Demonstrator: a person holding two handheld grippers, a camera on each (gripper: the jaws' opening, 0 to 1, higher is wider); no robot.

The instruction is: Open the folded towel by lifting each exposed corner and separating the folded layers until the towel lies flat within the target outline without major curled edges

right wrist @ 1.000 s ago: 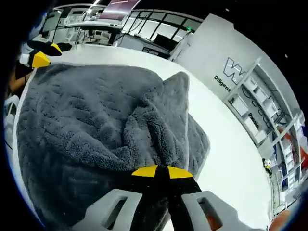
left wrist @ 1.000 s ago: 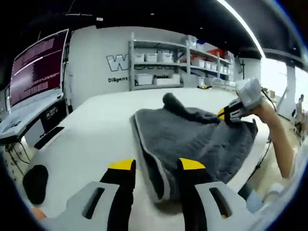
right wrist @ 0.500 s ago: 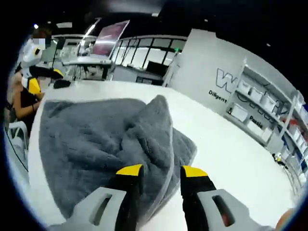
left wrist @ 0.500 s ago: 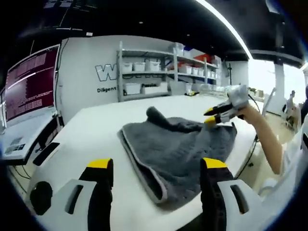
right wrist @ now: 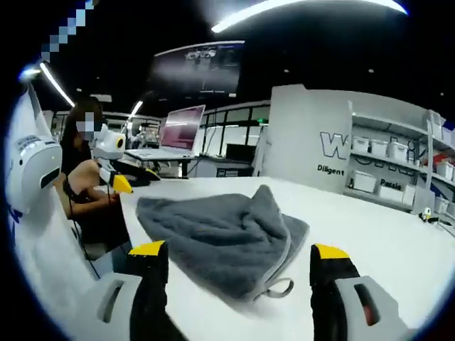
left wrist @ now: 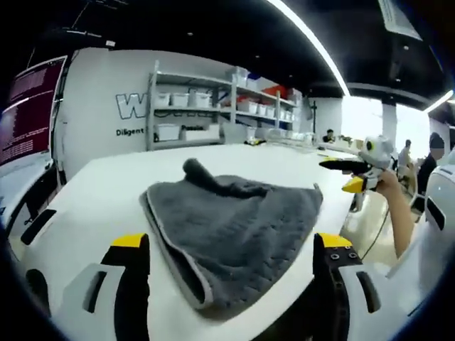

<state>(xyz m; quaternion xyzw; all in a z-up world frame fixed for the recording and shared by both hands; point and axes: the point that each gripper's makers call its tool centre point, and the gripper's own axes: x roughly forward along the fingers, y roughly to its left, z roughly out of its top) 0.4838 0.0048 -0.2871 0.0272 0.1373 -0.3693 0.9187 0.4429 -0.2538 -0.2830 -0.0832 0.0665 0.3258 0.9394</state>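
Grey towel [left wrist: 231, 224] lies on the white table [left wrist: 106, 192], near the table's edge, apart from both grippers. One corner is folded back over the body and stands up as a rumpled peak [right wrist: 264, 202]; a hanging loop [right wrist: 276, 289] trails off the near hem in the right gripper view.

Left gripper [left wrist: 231, 245]: jaws spread wide, yellow tips either side of the towel's near corner, holding nothing, clear of the cloth.

Right gripper [right wrist: 238, 250]: jaws likewise wide apart, empty, set back from the towel's hem. From the left gripper view it shows at the far side [left wrist: 348, 174], in a person's hand, off the towel.

Background: shelving with white bins [left wrist: 206, 114], a laptop [right wrist: 174, 135] on a further desk — dim there, possibly a monitor.
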